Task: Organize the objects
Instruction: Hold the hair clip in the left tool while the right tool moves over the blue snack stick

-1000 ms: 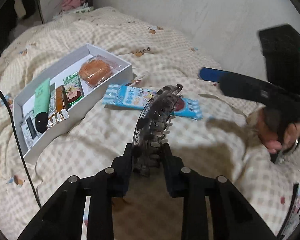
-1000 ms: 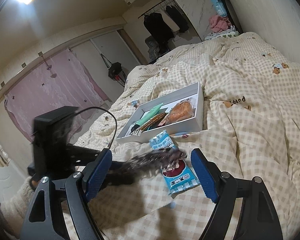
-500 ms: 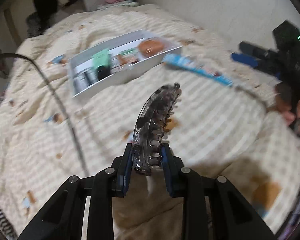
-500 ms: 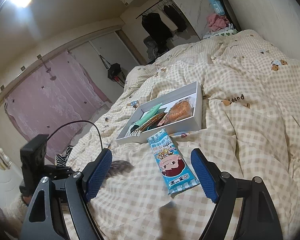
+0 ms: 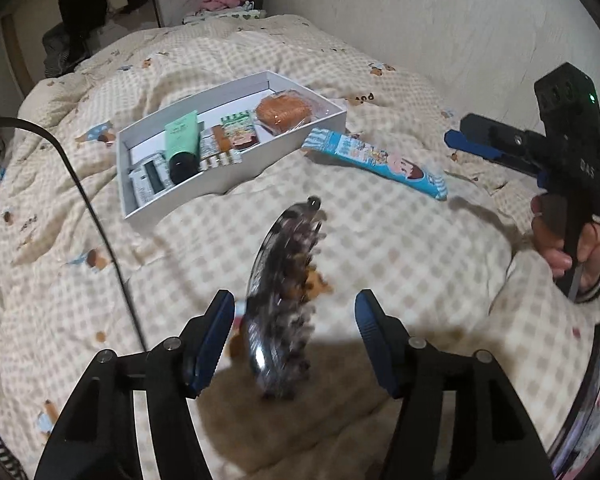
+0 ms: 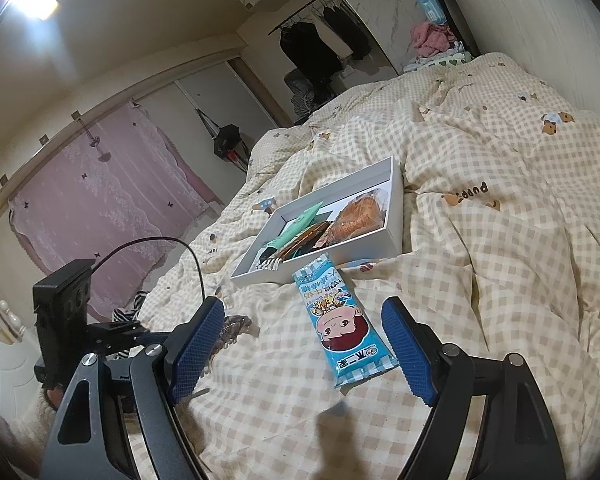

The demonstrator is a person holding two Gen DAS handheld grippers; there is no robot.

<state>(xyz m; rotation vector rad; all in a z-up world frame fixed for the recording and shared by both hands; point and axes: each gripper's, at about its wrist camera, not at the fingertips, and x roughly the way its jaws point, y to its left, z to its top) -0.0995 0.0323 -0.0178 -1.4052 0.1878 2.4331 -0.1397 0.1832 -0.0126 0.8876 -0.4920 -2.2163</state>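
While the left gripper [image 5: 294,338] is opening, the blurry hair clip [image 5: 284,292] sits loose between its pads — over the checked blanket [image 5: 400,248]. Right gripper [image 6: 302,350] stands wide, holding nothing — snack packet [image 6: 342,330] lies below it.

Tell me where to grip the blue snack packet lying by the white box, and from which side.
Grip the blue snack packet across its narrow width near the middle, coming down from above. It lies flat and long on the soft checked duvet, apart from the white box, so both long edges are free. The right gripper is open and already straddles it.
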